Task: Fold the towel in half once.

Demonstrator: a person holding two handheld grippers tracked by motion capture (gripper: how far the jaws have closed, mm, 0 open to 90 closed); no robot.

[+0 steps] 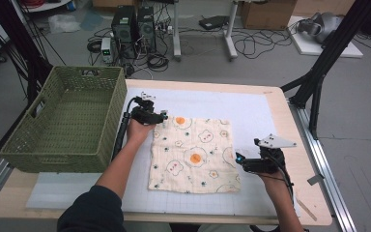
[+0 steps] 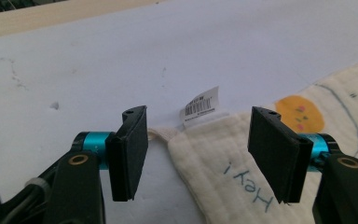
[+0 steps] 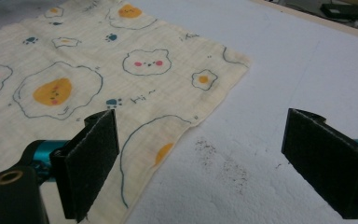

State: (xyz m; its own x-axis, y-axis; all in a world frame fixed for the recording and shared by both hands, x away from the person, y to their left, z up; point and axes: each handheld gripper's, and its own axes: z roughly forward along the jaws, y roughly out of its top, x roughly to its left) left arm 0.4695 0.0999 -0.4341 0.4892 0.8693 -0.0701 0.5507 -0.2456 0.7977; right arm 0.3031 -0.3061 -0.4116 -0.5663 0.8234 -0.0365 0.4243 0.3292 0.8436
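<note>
White mat (image 1: 251,108): cloth (image 1: 193,154) flat; green basket (image 1: 63,121) left.

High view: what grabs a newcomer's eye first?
The cream cloth printed with fried eggs and bears, lying flat mid-table on the white mat. Next, the big green woven basket at the table's left edge. Then the two open tools: the left tool at the cloth's far-left corner, the right tool at its right edge.

High view: fixed overhead, faces forward and down, takes in whole table (image 1: 280,104) plus floor beyond. Left gripper view: low, close on cloth (image 2: 223,154) corner with tag (image 2: 200,103). Right gripper view: low, close along cloth's edge. All three share cloth and white mat (image 3: 284,70).
</note>
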